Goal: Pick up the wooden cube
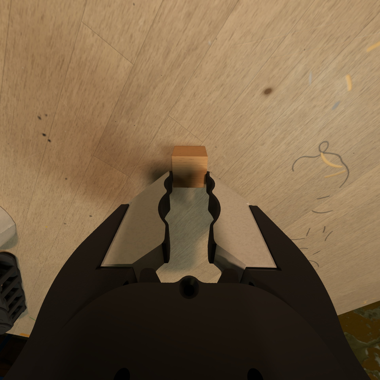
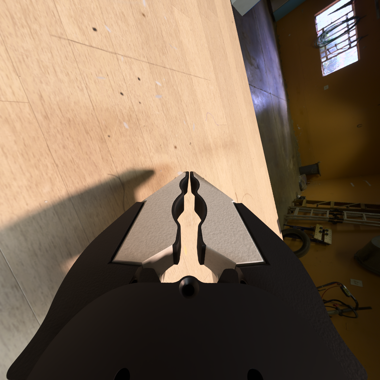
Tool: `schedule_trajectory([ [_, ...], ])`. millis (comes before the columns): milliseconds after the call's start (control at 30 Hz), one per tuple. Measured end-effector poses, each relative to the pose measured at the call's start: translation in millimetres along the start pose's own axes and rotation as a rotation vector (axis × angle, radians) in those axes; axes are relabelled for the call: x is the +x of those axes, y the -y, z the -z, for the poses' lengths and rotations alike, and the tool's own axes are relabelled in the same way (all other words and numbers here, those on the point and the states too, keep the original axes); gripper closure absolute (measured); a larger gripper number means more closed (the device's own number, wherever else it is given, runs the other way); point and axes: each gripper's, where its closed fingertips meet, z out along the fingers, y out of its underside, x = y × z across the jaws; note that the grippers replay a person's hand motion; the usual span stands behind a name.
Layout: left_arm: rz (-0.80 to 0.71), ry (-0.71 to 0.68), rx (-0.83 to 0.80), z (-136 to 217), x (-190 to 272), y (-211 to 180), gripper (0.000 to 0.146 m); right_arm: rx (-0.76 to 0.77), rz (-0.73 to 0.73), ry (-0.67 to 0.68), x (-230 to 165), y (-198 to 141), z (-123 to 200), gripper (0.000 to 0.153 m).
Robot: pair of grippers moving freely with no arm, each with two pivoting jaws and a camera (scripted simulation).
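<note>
The left gripper point(image 1: 189, 177) has its fingertips pressed against both sides of the wooden cube point(image 1: 189, 167), apparently clamped, just over the table point(image 1: 123, 82). Lift straight and slowly, keeping the squeeze even. The right gripper point(image 2: 189, 174) hangs idle over bare table, its fingers nearly together and holding nothing.

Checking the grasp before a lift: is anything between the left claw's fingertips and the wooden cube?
Nothing. In the left wrist view the left claw has both fingertips against the sides of the wooden cube, with no gap or object between.
</note>
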Motion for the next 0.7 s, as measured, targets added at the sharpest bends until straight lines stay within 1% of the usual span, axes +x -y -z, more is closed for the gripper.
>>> schedule_trajectory([
  [300,-0.011,-0.006,-0.018,0.4,4.0,-3.3,0.114,-0.009,0.007,0.012,-2.7,-1.4,-0.8,0.152],
  [700,0.035,-0.008,-0.033,2.7,1.9,-6.0,0.114,-0.023,0.017,0.024,-5.7,-3.5,-2.3,0.152],
])
